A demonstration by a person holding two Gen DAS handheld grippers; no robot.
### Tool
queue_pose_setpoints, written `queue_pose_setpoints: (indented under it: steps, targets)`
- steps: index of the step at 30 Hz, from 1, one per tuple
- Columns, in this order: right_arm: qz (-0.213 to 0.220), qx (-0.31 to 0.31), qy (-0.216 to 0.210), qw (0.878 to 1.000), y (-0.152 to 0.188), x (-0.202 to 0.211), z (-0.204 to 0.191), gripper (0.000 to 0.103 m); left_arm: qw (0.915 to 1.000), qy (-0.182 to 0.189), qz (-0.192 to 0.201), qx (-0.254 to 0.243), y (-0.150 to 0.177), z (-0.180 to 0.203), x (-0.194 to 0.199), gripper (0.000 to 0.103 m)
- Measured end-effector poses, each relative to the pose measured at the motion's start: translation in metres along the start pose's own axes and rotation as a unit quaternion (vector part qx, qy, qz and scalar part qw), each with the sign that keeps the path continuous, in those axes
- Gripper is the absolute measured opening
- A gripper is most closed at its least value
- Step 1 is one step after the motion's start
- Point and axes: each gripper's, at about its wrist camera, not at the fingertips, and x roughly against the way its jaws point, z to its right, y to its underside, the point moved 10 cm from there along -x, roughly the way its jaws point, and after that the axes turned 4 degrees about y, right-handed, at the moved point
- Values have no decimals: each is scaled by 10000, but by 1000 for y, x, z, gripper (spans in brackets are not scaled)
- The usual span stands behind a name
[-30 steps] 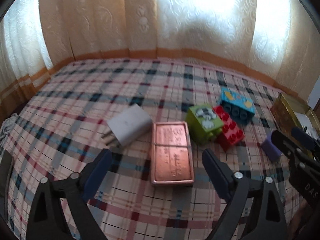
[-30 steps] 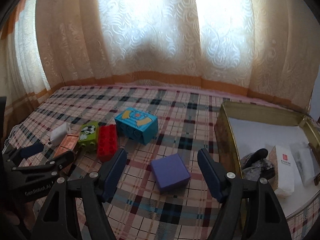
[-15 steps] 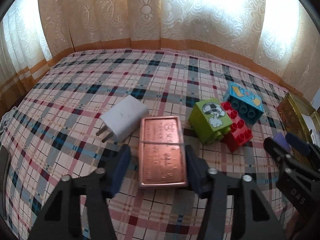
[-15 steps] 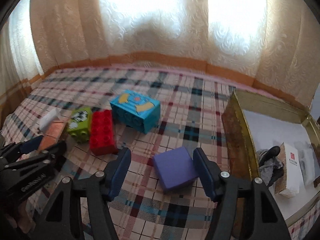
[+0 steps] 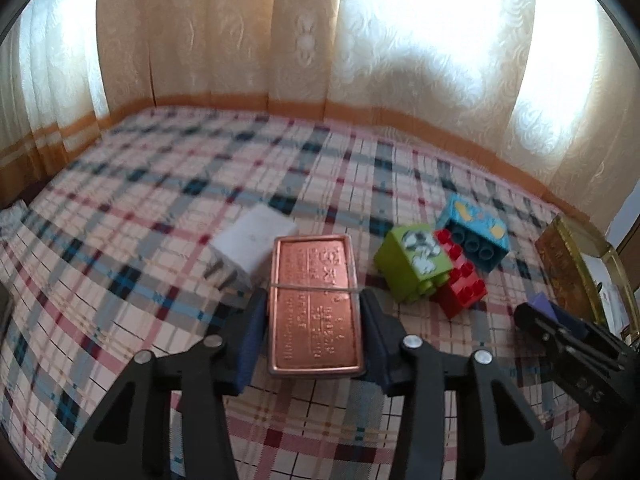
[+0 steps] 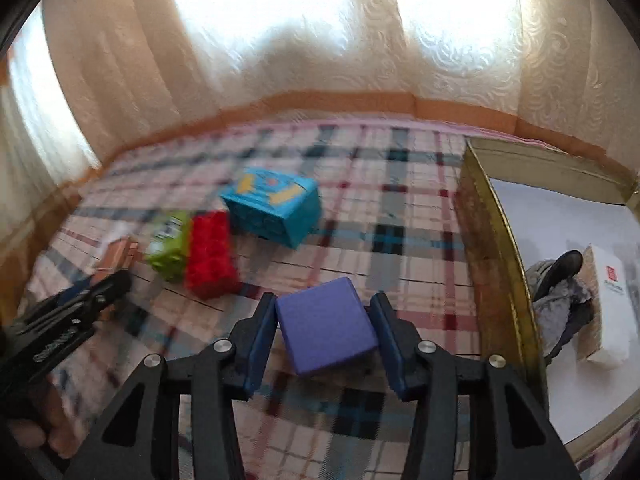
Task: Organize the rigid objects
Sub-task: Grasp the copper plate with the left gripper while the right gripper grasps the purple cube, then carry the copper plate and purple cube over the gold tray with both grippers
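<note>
A flat copper tin (image 5: 314, 280) lies on the plaid cloth, with a rubber band across it. My left gripper (image 5: 314, 308) is closing on it, and both pads touch its long sides. The purple box (image 6: 326, 332) sits between the fingers of my right gripper (image 6: 324, 312), which is also closing, its pads against the box's two sides. Each view shows the other gripper at its edge: the right gripper (image 5: 540, 314) with the purple box (image 5: 540, 302), and the left gripper (image 6: 108, 288) at the copper tin (image 6: 118, 256).
A white charger (image 5: 254, 242) lies just left of the tin. A green brick (image 5: 412, 260), a red brick (image 5: 460, 280) and a blue brick (image 5: 474, 232) are clustered between the grippers. An open gold box (image 6: 496, 248) on the right holds a white carton (image 6: 612, 308) and dark items.
Both grippers have narrowed from wide open. The left one now touches the sides of the copper tin, and the right one the sides of the purple box. Neither object has left the cloth.
</note>
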Motion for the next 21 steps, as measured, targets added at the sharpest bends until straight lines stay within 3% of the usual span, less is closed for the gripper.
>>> queue_pose_setpoints:
  steps: [6,11,15,21]
  targets:
    - [1075,154,-121,9940,-16,43,-10,50,9969,-128,748,-206,-16,7,24,45]
    - [1964,333,232,9797,-30,76,-11,51,9901,-496,1254,-388,-27,7,39,45]
    - [2356,287,426,9705,-37,93,-6,51,9892,-398,1391,-238,-29,5,44,45]
    - [2469,153,413,9680,-39,101,1,51,9874,-62,1582,-58,-30,9,53,45]
